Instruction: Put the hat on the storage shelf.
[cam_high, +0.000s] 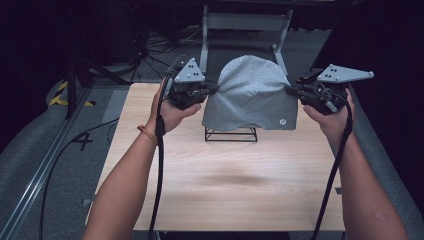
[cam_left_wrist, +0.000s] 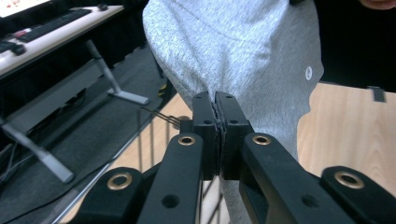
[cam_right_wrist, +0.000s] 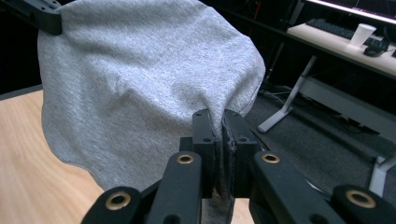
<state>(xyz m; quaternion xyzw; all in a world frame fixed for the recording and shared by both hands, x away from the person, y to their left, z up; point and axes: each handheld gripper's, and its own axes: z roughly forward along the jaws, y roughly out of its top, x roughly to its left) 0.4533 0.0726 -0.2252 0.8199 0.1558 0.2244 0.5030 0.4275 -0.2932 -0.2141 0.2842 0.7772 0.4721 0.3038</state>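
Note:
A grey cloth (cam_high: 252, 95) with a small round white logo hangs stretched above a black wire rack (cam_high: 231, 134) on the wooden table (cam_high: 220, 185). My left gripper (cam_high: 212, 90) is shut on the cloth's left edge, and in the left gripper view the jaws (cam_left_wrist: 216, 100) pinch the grey cloth (cam_left_wrist: 243, 51). My right gripper (cam_high: 291, 90) is shut on the cloth's right edge; the right gripper view has its jaws (cam_right_wrist: 222, 116) clamped on the fabric (cam_right_wrist: 140, 79). The cloth hides most of the rack's top.
Grey metal table legs (cam_high: 245, 22) stand on the floor beyond the table. Cables lie on the floor at the left. A desk with a keyboard (cam_left_wrist: 51, 23) is off to the side, and a white cup (cam_right_wrist: 362, 33) sits on a desk.

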